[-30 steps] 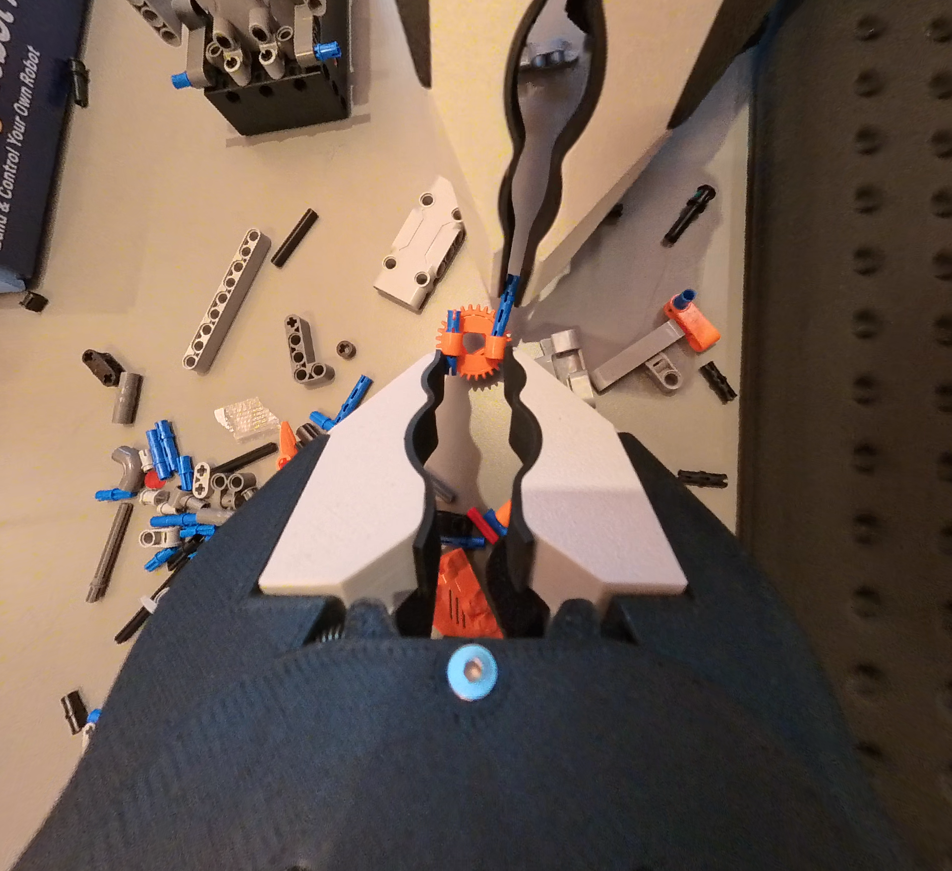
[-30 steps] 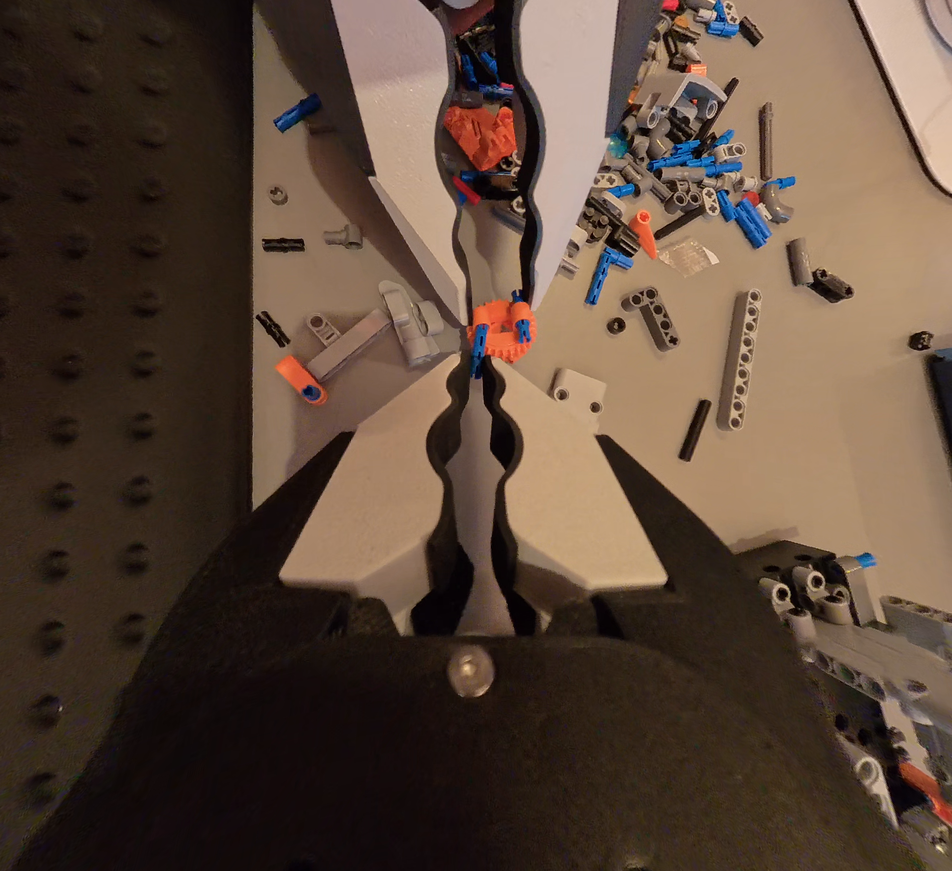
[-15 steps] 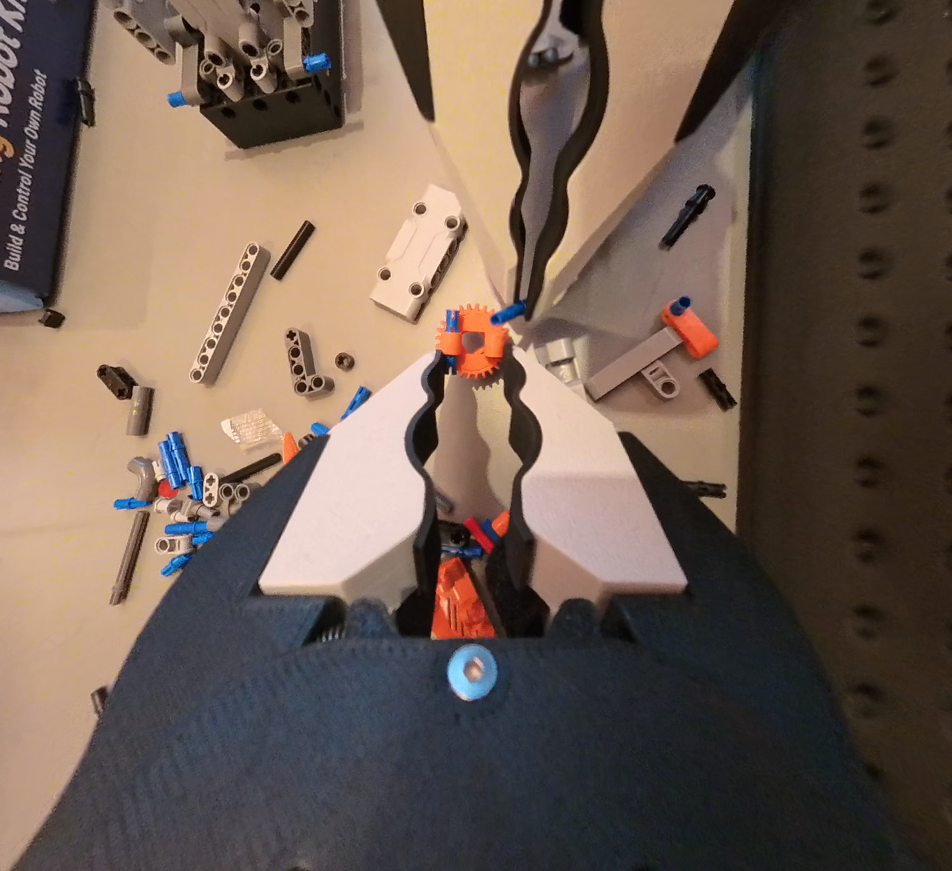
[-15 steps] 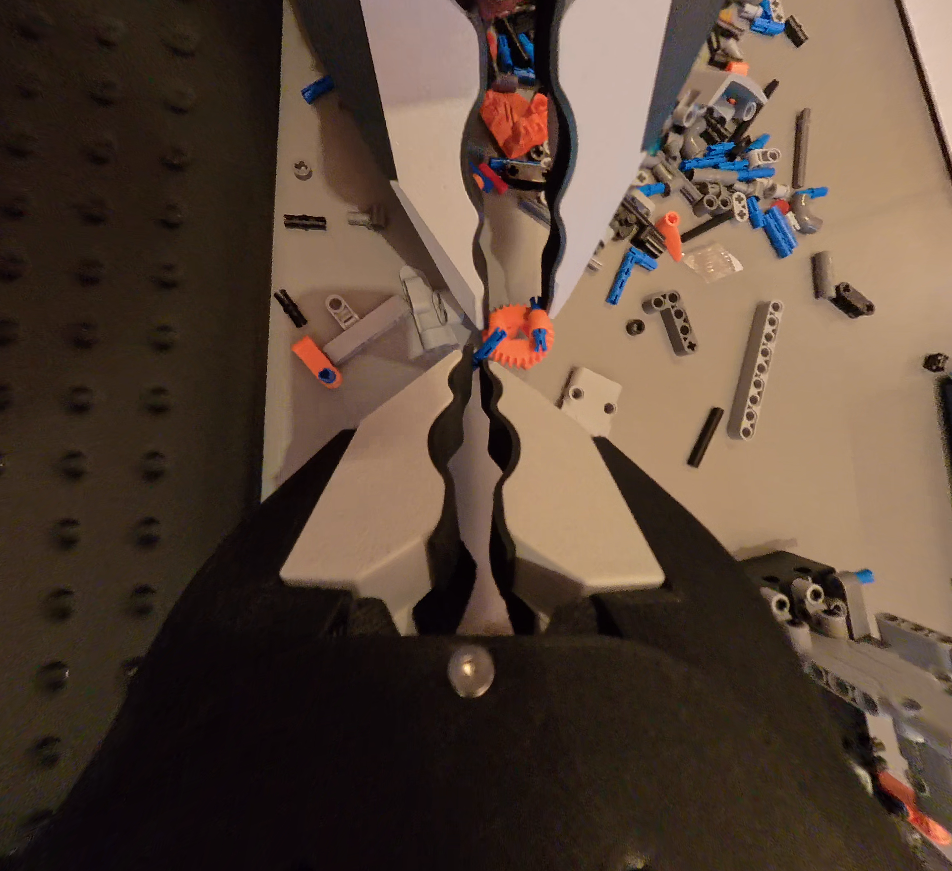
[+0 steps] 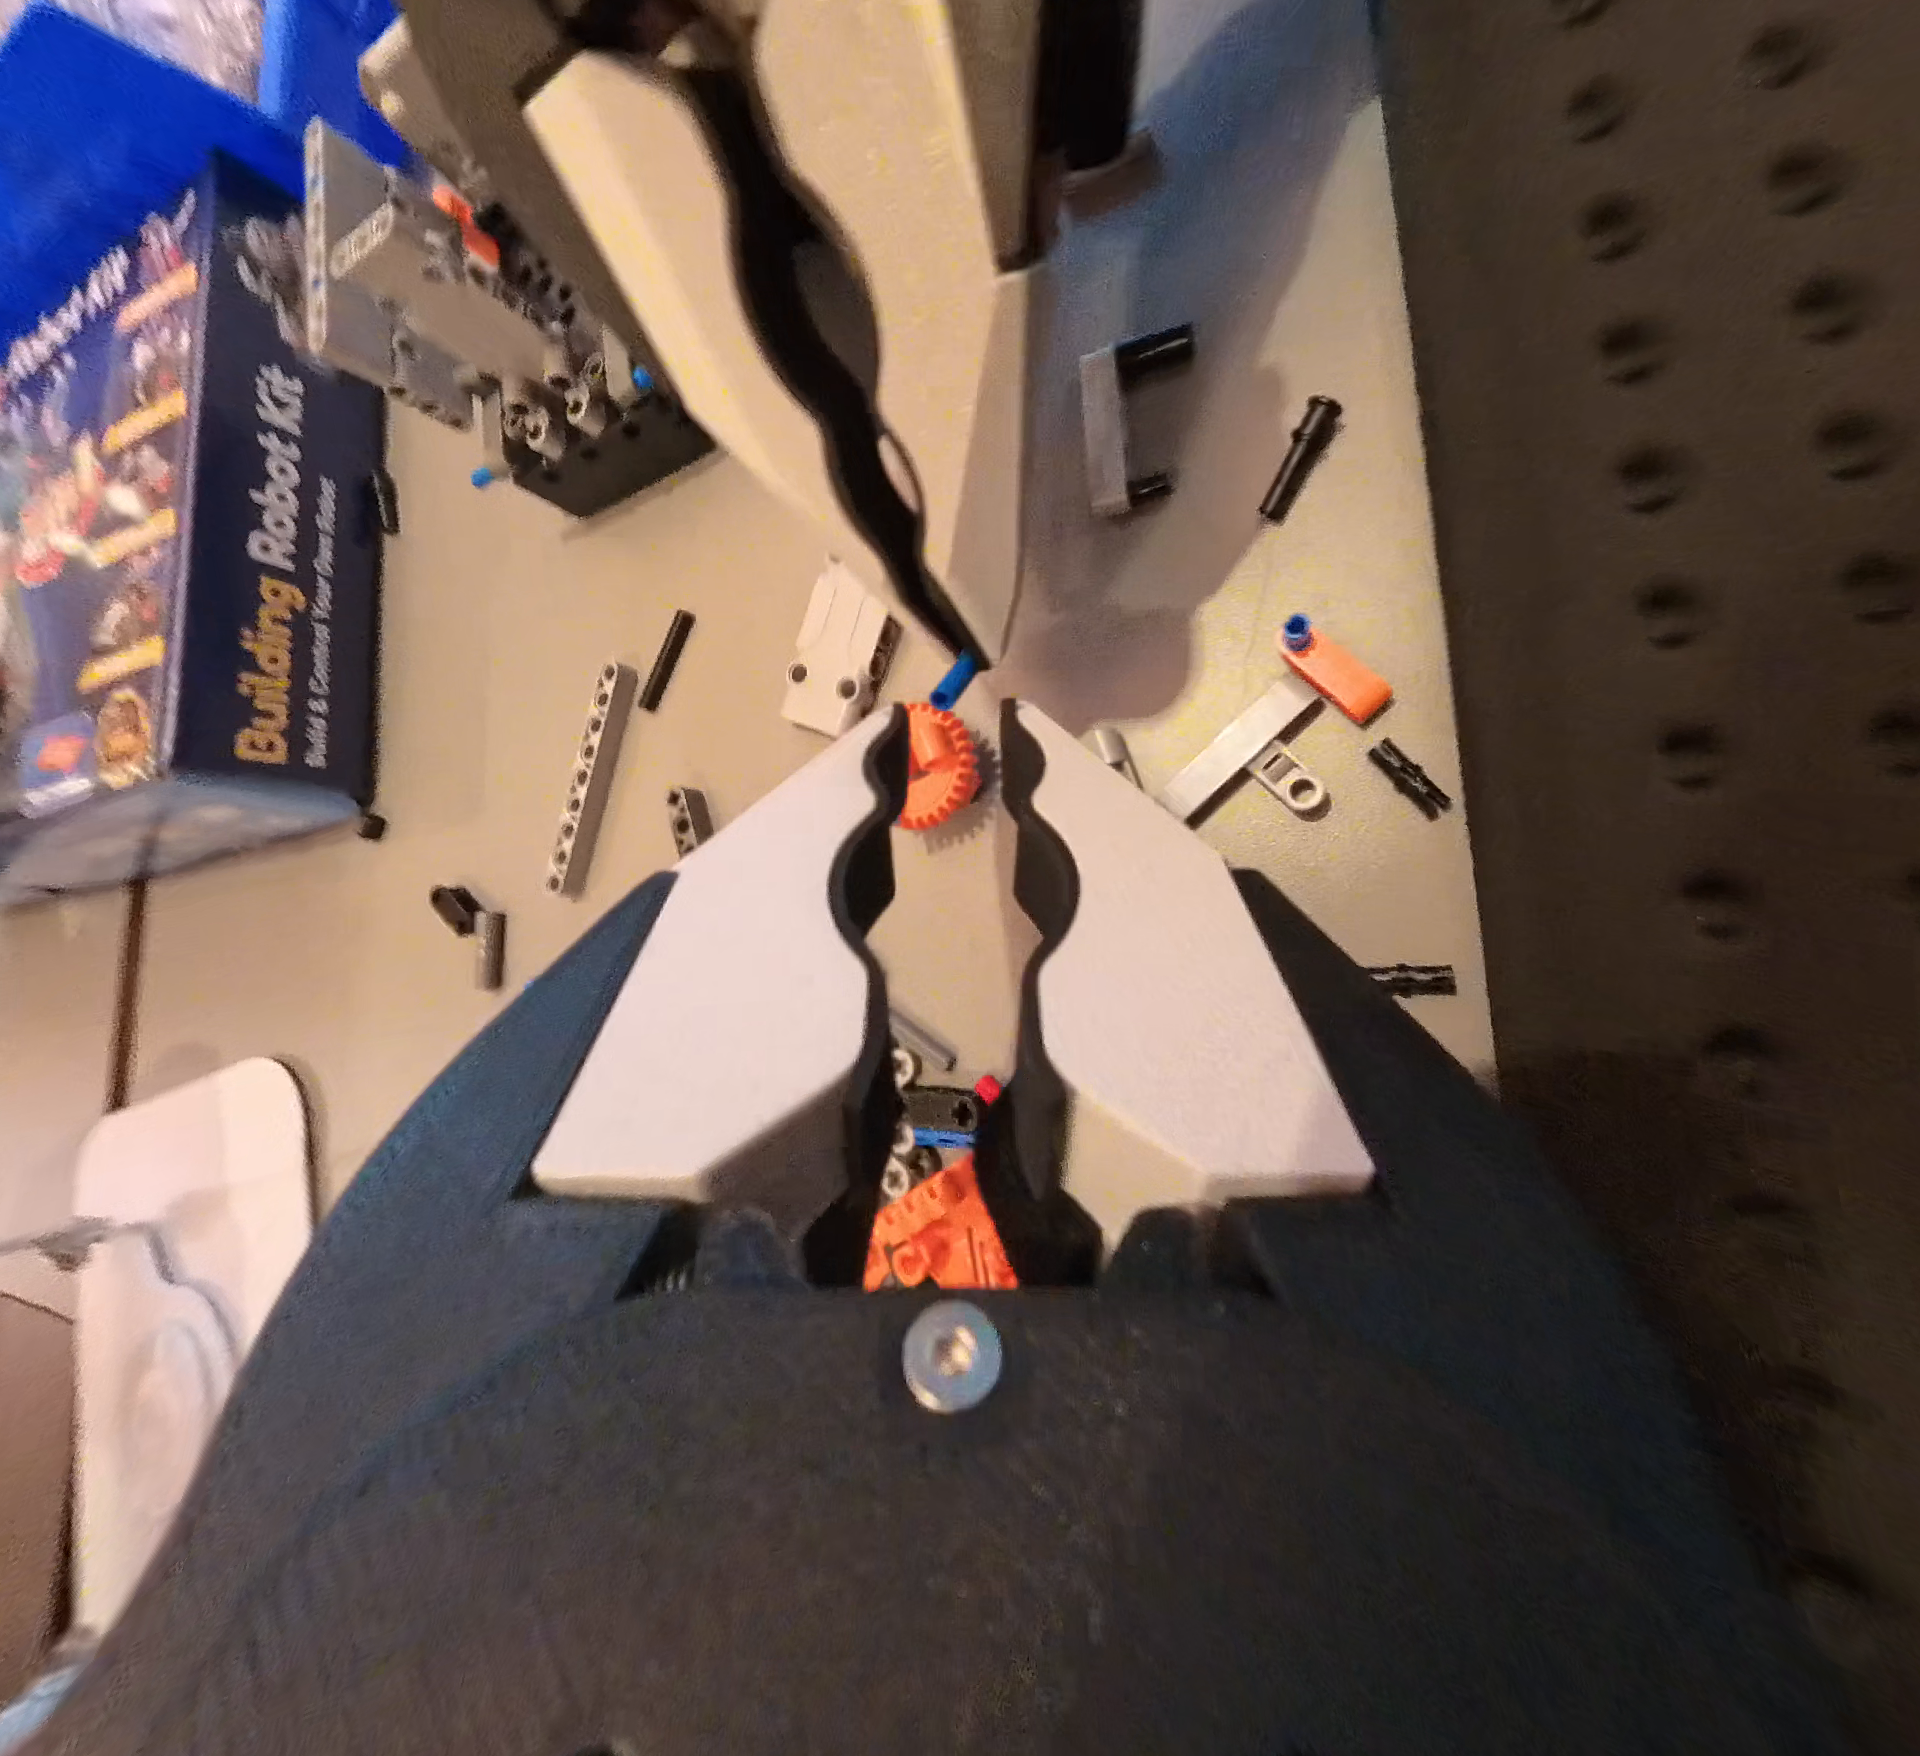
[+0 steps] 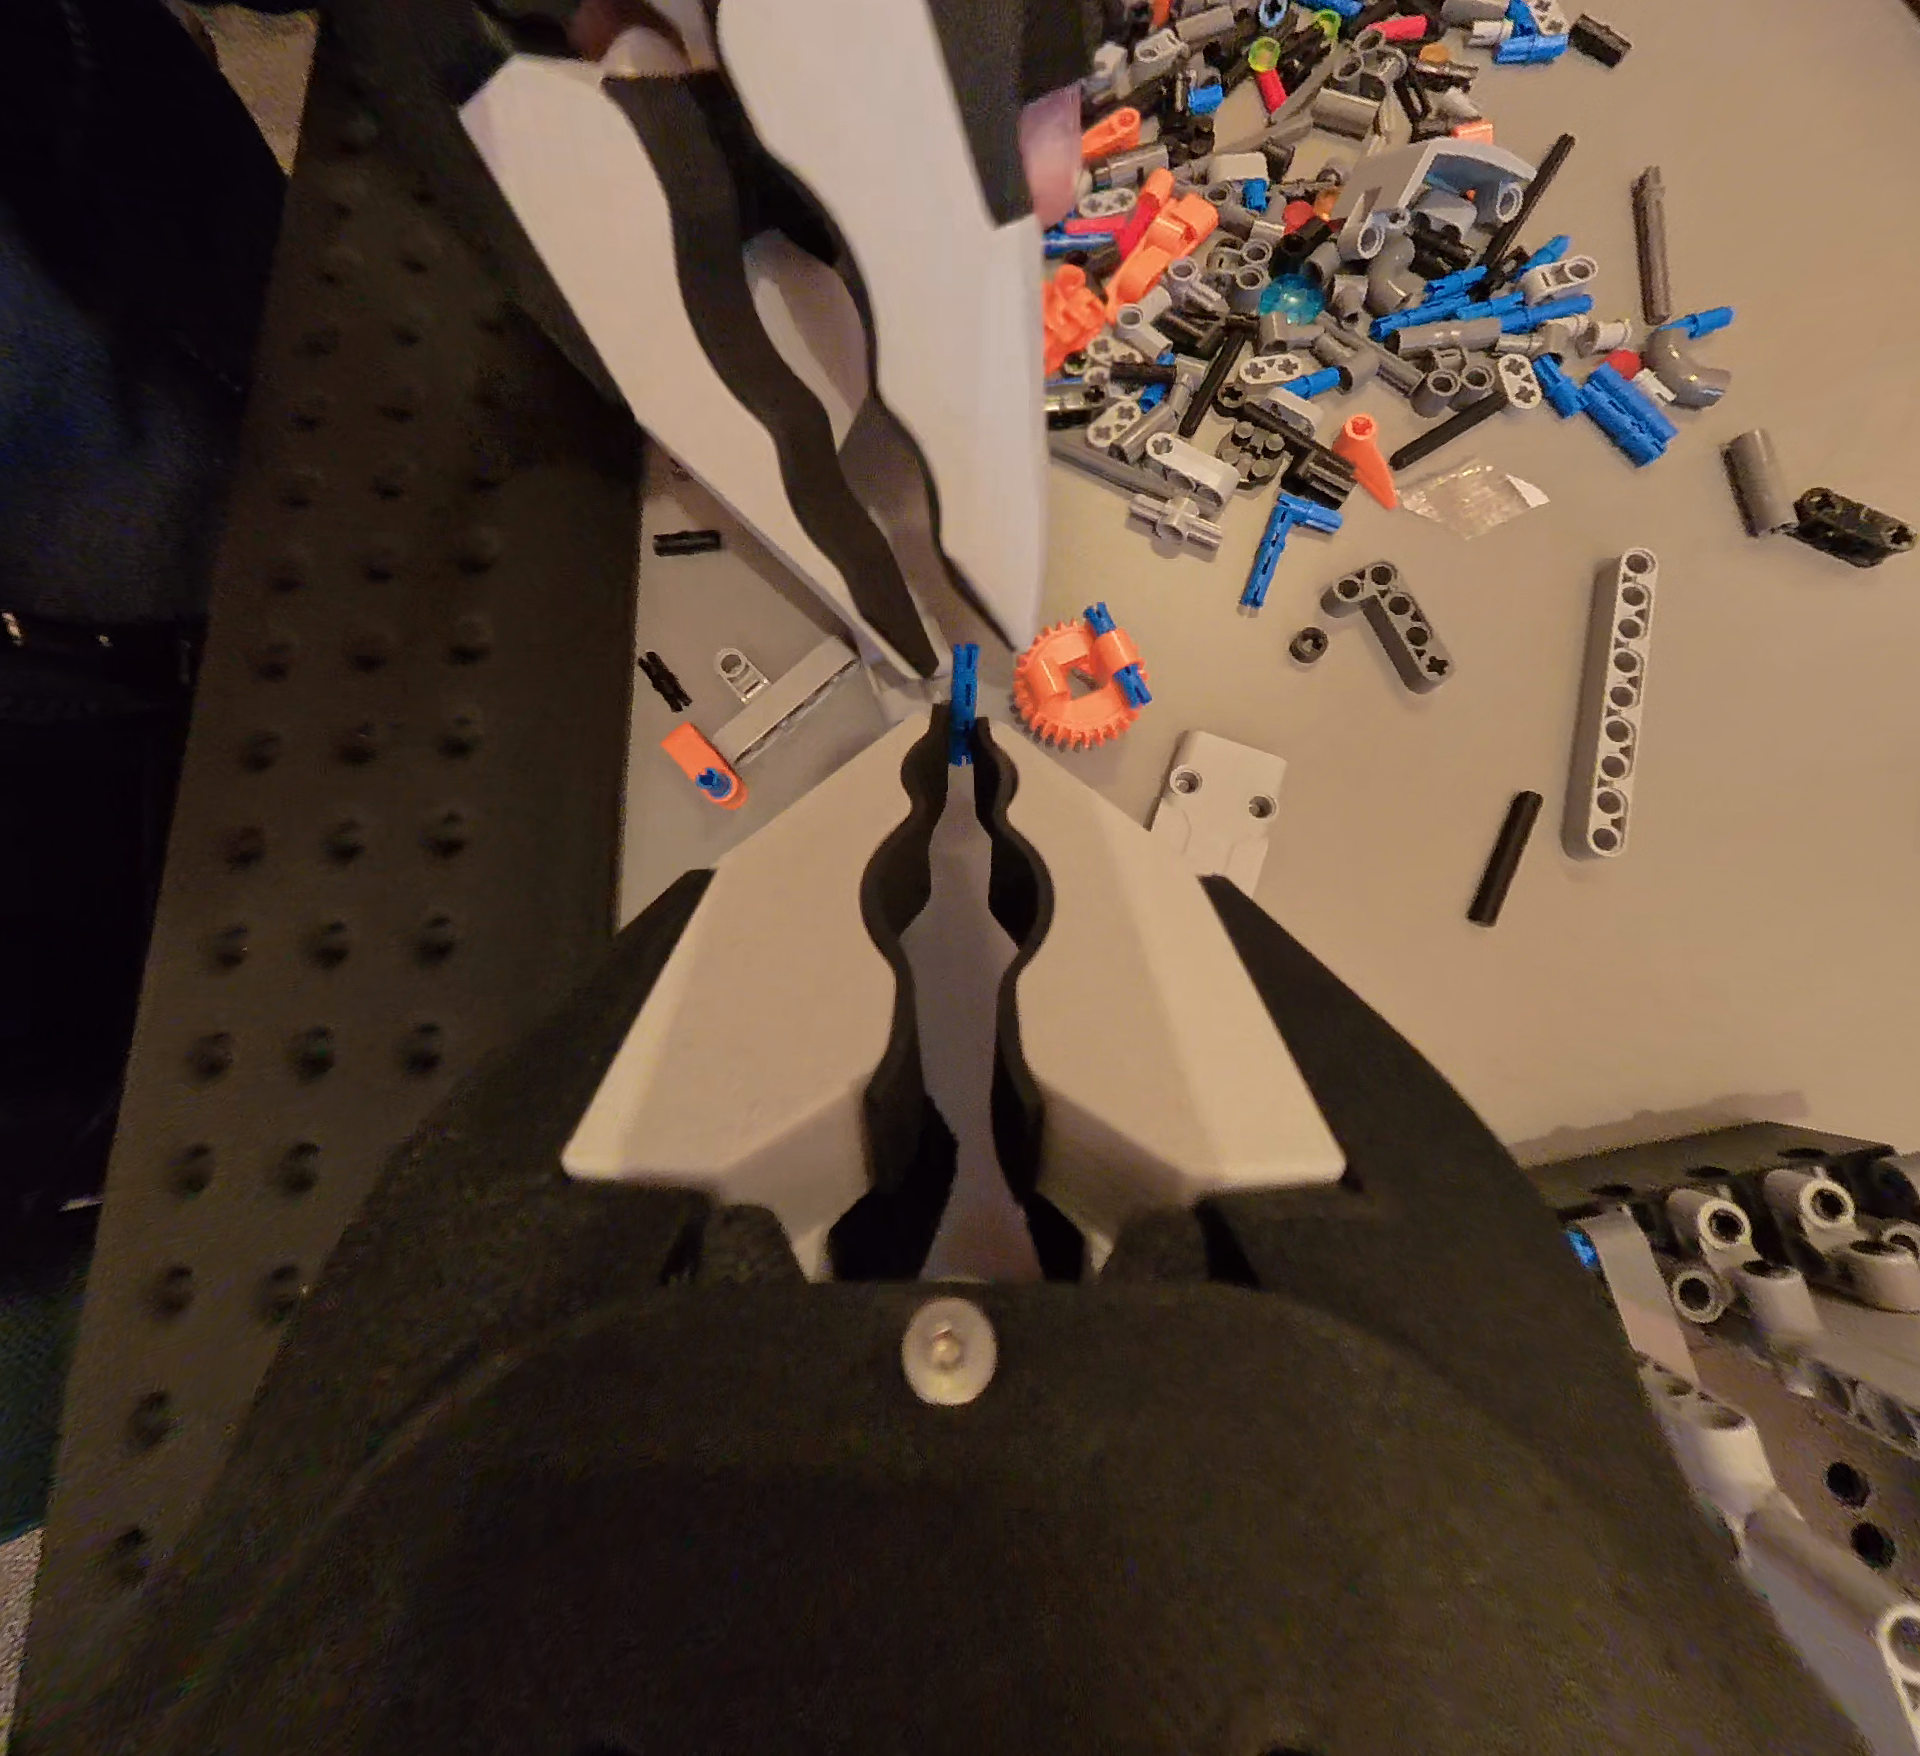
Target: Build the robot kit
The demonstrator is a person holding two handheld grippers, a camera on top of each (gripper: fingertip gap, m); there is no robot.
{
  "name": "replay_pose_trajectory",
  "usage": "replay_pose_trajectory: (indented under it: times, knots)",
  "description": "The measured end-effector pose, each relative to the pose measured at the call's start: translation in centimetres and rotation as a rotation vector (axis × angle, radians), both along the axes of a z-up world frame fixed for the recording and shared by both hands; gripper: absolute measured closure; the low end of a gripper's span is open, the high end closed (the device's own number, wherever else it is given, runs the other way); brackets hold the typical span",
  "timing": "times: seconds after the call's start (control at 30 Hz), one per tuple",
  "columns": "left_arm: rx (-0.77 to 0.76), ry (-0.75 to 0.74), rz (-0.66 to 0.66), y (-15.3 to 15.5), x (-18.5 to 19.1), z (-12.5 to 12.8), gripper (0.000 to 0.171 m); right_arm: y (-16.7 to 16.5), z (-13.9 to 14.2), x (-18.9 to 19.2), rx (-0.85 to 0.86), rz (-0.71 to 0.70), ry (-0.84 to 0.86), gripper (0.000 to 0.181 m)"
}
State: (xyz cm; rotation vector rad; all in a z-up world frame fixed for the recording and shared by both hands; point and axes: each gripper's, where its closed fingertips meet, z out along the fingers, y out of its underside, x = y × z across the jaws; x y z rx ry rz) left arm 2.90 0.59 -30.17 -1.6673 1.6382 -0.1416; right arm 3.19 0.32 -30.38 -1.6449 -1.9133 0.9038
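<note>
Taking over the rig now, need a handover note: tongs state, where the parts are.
Left tongs: open, holding nothing. The orange gear appears between their tips in the left wrist view, but the right wrist view shows it lying on the table just beside them.
Right tongs: shut on a blue pin, which sticks out past the tips, clear of the gear.
A second blue pin sits in the gear.
The loose parts pile lies behind it.
</note>
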Motion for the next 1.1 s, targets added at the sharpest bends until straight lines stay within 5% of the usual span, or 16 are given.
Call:
replay_pose_trajectory:
  times: [0.2,0.73,1.1]
  knots:
    - [0.069,0.032,-0.013,-0.1,0.4,0.0,0.168,-0.1,0.1,0.1,-0.018,0.002,0.005,0.179]
    - [0.114,-0.158,0.008,0.2,0.8,3.5,0.170,0.3,3.5,0.0,-0.230,-0.025,0.210,0.169]
    - [0.076,-0.239,0.008,0.2,0.7,4.3,0.171,0.2,4.9,0.3,-0.203,0.002,0.268,0.178]
